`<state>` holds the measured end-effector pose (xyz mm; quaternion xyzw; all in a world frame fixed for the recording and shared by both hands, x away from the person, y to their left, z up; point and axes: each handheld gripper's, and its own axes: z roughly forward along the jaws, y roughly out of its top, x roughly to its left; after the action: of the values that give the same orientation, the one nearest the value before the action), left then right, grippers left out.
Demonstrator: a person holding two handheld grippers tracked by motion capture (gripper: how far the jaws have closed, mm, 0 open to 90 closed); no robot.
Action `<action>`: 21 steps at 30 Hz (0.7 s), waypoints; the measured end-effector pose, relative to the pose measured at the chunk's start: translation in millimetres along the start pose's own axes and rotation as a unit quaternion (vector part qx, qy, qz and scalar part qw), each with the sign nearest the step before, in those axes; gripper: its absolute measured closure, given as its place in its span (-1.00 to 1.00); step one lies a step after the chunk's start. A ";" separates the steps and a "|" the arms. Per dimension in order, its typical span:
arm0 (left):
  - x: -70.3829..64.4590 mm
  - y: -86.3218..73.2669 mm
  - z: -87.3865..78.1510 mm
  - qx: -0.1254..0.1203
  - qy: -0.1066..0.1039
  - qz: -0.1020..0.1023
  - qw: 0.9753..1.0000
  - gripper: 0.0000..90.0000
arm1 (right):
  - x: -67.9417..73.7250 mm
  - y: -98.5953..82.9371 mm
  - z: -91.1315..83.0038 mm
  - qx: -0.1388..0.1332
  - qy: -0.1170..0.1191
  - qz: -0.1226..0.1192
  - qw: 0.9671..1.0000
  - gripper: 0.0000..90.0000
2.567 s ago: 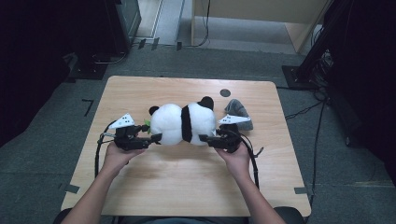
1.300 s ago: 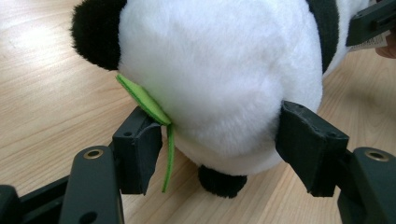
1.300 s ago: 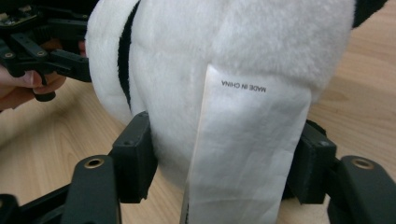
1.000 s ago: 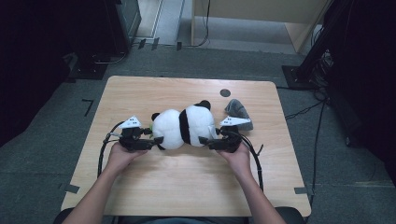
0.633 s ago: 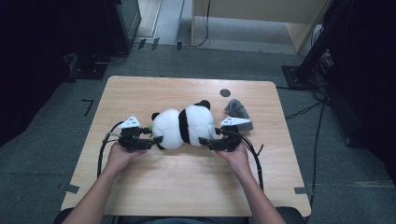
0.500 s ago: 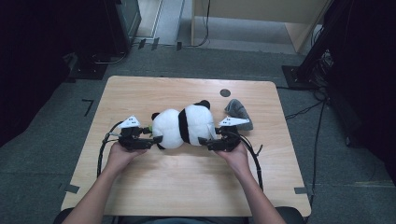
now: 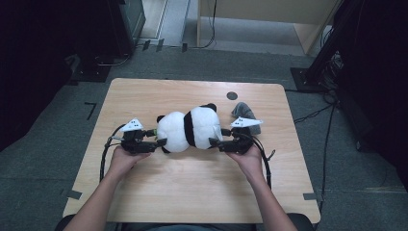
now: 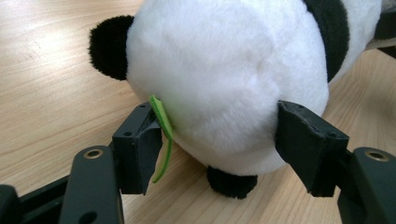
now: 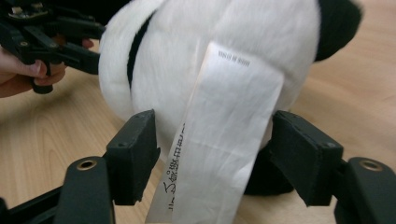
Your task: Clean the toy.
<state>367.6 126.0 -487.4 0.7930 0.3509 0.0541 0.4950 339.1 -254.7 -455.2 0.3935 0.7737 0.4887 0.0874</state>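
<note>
A black-and-white panda plush (image 7: 190, 127) lies on its side across the wooden table (image 7: 192, 192). My left gripper (image 7: 161, 142) is at its left end and is open, its jaws straddling the round white end (image 8: 219, 70). One jaw rests against a green tag (image 8: 161, 126). My right gripper (image 7: 214, 143) is at the opposite end, also open, one jaw on each side of the white body (image 9: 196, 51). A long white care label (image 9: 219, 154) hangs between these jaws. Farther off, the left gripper (image 9: 46, 42) appears in the person's hand.
A crumpled grey object (image 7: 243, 111) lies just behind the right gripper. A small dark round hole (image 7: 232, 95) sits near the table's far edge. Cables trail from both grippers toward the forearms. Dark floor surrounds the table.
Since 2.6 s ago my left gripper has slid right, up to the panda's end. Over the last second both grippers and the plush have stayed nearly still.
</note>
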 end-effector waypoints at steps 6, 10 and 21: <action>0.4 1.7 -2.5 0.001 0.000 -0.004 1.000 -0.26 | -7.1 3.2 -13.1 -0.015 -0.015 -0.001 1.000 -0.18; 0.4 2.6 -4.8 -0.002 0.005 0.002 1.000 -0.26 | -9.6 3.4 -17.0 -0.020 -0.034 -0.009 0.999 -0.18; -4.9 9.6 -14.7 -0.026 -0.003 0.001 1.000 -0.25 | -19.8 3.7 -24.5 -0.030 -0.043 -0.002 0.999 -0.08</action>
<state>362.4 131.4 -470.8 0.7805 0.3474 0.0609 0.5162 341.7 -284.5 -444.6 0.4095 0.7552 0.4941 0.1336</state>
